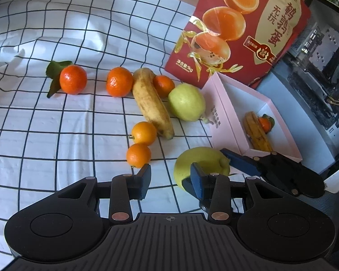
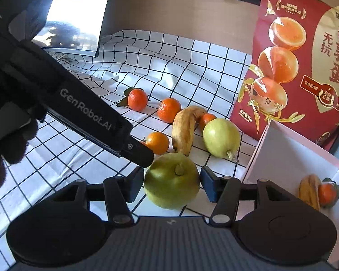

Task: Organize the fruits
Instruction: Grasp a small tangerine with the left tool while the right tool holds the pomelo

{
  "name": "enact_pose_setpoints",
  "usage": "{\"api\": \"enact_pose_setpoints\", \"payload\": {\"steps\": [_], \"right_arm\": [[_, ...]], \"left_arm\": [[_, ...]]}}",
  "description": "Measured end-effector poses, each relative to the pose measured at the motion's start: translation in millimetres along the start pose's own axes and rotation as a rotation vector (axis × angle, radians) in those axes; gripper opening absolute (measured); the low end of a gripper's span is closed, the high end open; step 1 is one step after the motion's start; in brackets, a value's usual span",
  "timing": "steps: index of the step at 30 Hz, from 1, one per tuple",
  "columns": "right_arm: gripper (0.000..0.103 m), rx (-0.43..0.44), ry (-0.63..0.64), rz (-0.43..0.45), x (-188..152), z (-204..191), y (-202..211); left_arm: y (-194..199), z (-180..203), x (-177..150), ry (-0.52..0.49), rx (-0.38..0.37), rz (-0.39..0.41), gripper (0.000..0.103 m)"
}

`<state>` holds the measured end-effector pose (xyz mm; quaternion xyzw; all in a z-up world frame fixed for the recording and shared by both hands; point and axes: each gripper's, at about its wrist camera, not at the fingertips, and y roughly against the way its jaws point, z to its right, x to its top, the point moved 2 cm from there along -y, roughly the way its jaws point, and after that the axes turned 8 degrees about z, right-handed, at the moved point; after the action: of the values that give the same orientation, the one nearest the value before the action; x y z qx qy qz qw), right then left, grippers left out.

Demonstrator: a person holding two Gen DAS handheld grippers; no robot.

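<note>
Right tongs [image 2: 171, 184] straddle the green-yellow fruit [image 2: 172, 181] on the checked cloth [image 2: 56, 158], pads just off its sides, not clamped. Left tongs [image 1: 170, 180] open, empty, just beside it. Pink box [image 2: 282, 153] nearby holds a banana [image 2: 309, 194] and a tangerine [image 2: 326, 193].

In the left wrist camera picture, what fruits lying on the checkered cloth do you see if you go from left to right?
Leafy tangerine → second tangerine → banana → pale green pear → pink box, with a banana piece and a small tangerine inside it.
</note>
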<state>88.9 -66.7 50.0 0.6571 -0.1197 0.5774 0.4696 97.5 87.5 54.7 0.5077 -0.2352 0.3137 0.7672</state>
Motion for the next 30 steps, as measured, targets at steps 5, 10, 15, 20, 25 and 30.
{"api": "enact_pose_setpoints", "payload": {"steps": [5,10,15,20,25,30], "right_arm": [[0.059,-0.014,-0.031,0.002,-2.0,2.3,-10.3],[0.061,-0.025,-0.043,0.003,-4.3,4.0,-17.1],[0.061,0.002,-0.083,-0.046,-10.3,3.2,-28.4],[0.058,-0.006,-0.100,-0.051,-9.3,1.2,-28.5],[0.058,0.020,-0.128,-0.063,-10.7,4.3,-10.5],[0.058,-0.004,-0.127,-0.062,-14.8,9.7,21.9]], "left_arm": [[2.7,-8.7,0.8,0.016,0.022,0.006,0.043],[7.4,-23.6,3.2,0.044,0.068,0.023,0.043],[8.8,-29.0,3.2,0.033,0.100,0.028,0.043],[9.0,-28.8,4.0,0.019,0.106,0.030,0.043],[-1.1,-14.0,8.8,-0.081,0.116,0.029,0.043],[-23.0,2.4,9.4,-0.184,0.168,-0.001,0.043]]}}
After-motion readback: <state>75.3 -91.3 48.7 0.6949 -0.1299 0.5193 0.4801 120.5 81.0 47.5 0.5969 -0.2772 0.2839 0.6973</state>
